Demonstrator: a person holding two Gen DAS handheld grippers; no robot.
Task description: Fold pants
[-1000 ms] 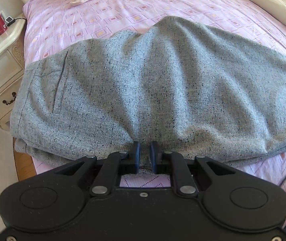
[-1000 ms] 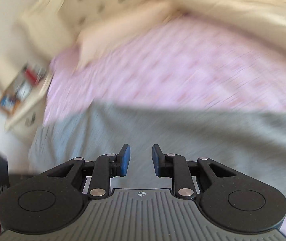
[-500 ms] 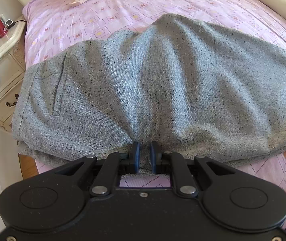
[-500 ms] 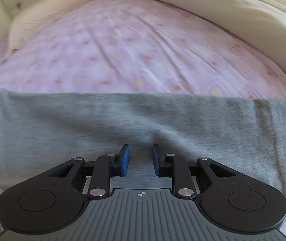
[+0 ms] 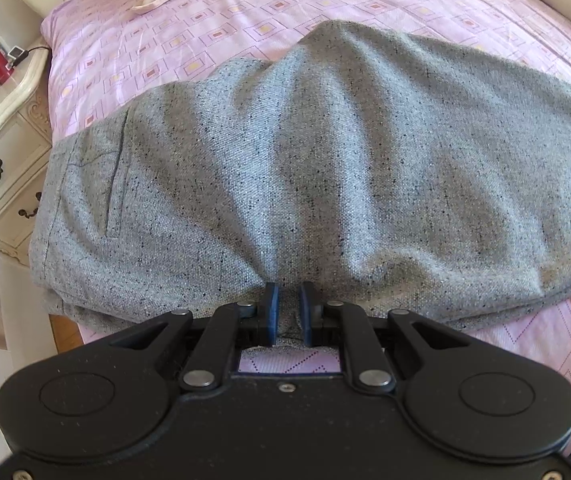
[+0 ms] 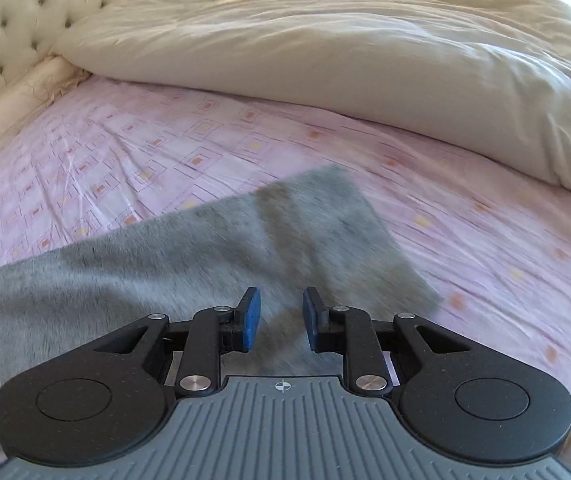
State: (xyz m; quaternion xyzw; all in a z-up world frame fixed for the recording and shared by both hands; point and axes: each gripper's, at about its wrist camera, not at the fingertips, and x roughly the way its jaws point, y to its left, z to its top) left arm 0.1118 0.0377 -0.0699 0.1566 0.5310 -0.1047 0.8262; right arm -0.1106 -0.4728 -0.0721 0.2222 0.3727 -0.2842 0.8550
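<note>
The grey pants point(image 5: 325, 168) lie across the pink patterned sheet of the bed point(image 5: 189, 40), with the waist and pocket toward 9 o'clock in the left wrist view and the leg running off toward 3 o'clock. The left tool point(image 5: 287, 312) is nearly closed and pinches the near edge of the fabric at 6 o'clock, so a small bunch of cloth sits between its blue pads. The right tool point(image 6: 281, 320) stands narrow but empty above the leg, whose hem point(image 6: 385, 240) lies at about 1 o'clock from it; its jaws have just been opening a little and no cloth is between them. The cream duvet point(image 6: 365, 60) is well apart at 12 o'clock. I judge that the step in hand is to take the hem end. To do it well, the right tool should open more, come down on the near corner of the hem, and catch both layers together. The left tool should hold the edge firmly, so the pants do not slide.
</note>
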